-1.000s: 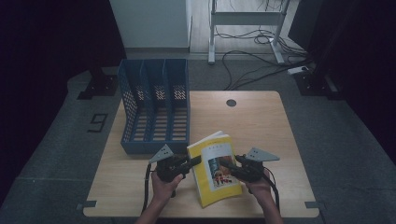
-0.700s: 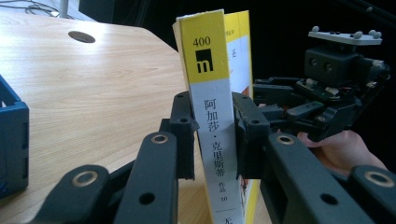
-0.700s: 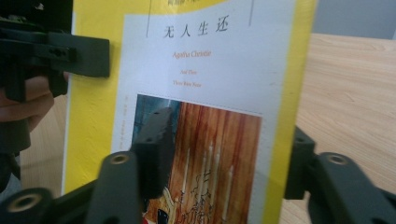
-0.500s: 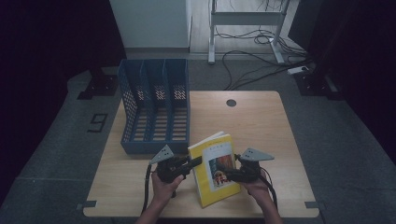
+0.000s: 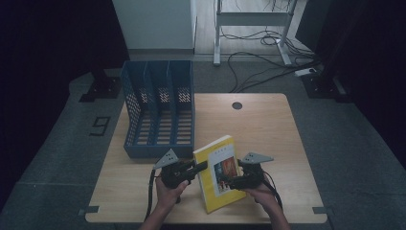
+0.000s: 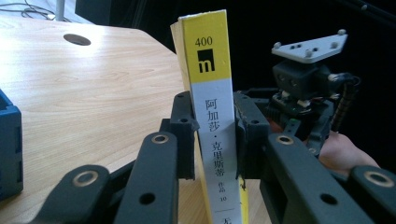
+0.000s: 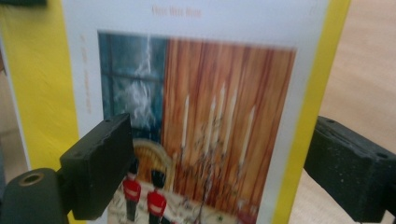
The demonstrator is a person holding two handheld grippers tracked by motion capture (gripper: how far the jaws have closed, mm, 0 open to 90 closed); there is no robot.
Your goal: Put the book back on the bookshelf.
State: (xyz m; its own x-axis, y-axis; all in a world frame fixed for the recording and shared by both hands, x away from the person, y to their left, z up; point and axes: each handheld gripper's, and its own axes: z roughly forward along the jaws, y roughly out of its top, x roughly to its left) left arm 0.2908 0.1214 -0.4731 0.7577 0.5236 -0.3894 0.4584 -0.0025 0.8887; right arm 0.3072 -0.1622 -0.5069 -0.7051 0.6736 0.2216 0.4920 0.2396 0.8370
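Opening just now, the right gripper [image 5: 229, 180] faces the cover with jaws apart, while the left gripper [image 5: 197, 168] clamps the spine of the yellow book [image 5: 218, 175], upright near the table's [image 5: 268, 129] front edge.

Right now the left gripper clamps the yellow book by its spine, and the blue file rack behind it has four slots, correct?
Not quite: the blue file rack has three slots, as the high view shows. The left gripper does clamp the yellow book by its spine.
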